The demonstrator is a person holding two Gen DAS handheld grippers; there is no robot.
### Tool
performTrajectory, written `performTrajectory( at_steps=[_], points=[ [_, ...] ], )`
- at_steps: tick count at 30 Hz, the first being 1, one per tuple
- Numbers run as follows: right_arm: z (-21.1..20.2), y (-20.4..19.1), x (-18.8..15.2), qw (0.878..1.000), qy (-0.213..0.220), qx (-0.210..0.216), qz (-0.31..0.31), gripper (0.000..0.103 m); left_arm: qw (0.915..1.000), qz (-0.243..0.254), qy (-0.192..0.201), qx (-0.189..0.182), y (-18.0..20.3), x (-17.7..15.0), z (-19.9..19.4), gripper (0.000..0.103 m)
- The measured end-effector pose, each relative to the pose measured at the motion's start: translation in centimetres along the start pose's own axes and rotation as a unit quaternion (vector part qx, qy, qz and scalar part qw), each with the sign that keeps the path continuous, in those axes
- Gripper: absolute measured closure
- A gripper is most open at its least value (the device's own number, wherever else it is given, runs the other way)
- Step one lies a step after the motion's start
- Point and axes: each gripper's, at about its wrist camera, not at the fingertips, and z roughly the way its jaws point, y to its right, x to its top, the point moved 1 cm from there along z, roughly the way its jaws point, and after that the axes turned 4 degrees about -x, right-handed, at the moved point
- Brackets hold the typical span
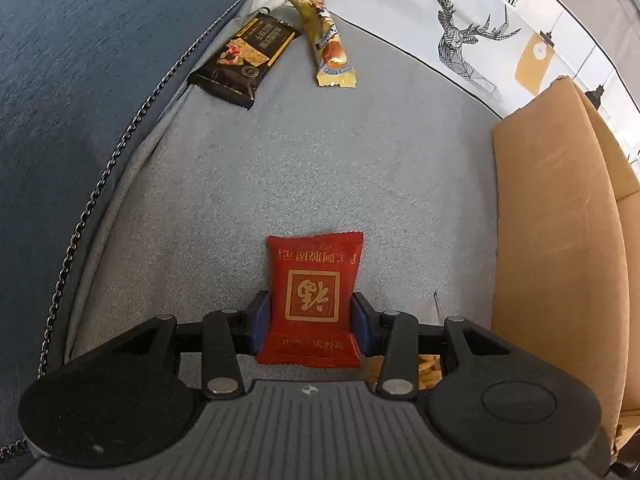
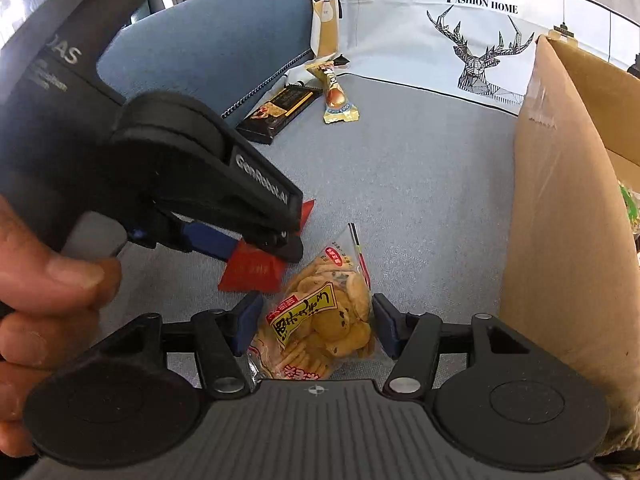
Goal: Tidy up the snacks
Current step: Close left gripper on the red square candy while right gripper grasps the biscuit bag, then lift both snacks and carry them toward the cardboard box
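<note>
Two tools work a grey surface: the left tool (image 1: 310, 314) grips a red packet (image 1: 314, 300), long axis pointing away; the right tool (image 2: 316, 328) straddles a cracker bag (image 2: 324, 320), contact unclear.

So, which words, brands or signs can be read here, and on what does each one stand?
"FASHION HOME": white deer-print cloth, above the deer drawing.
"GenRobot.AI": side of the left tongs.
"...JAS": black body of the left tongs, cut off, rest blurred.
Red packet: gold Chinese characters, upside down, not readable.
Cracker bag: yellow label with characters, not readable.
Black bar and yellow stick: print too small.
</note>
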Motion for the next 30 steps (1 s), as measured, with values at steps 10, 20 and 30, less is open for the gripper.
performTrajectory(
  at_steps=[10, 20, 30],
  points=[
    [-0.4, -0.1, -0.5, 1.000, 0.002, -0.003, -0.001, 0.042, 1.0000, 0.008, 0.002, 0.001, 0.2, 0.1, 0.1, 0.057],
    [-0.3, -0.2, -0.4, 1.000, 0.005, -0.005, -0.004, 0.043, 1.0000, 0.003, 0.006, -0.003, 0.1, 0.1, 0.0, 0.057],
    [-2.9, -0.3, 0.3, 0.999, 0.054, -0.009, -0.006, 0.043, 0.9974, -0.011, 0.066, -0.024, 0.3, 0.4, -2.3, 0.057]
  ],
)
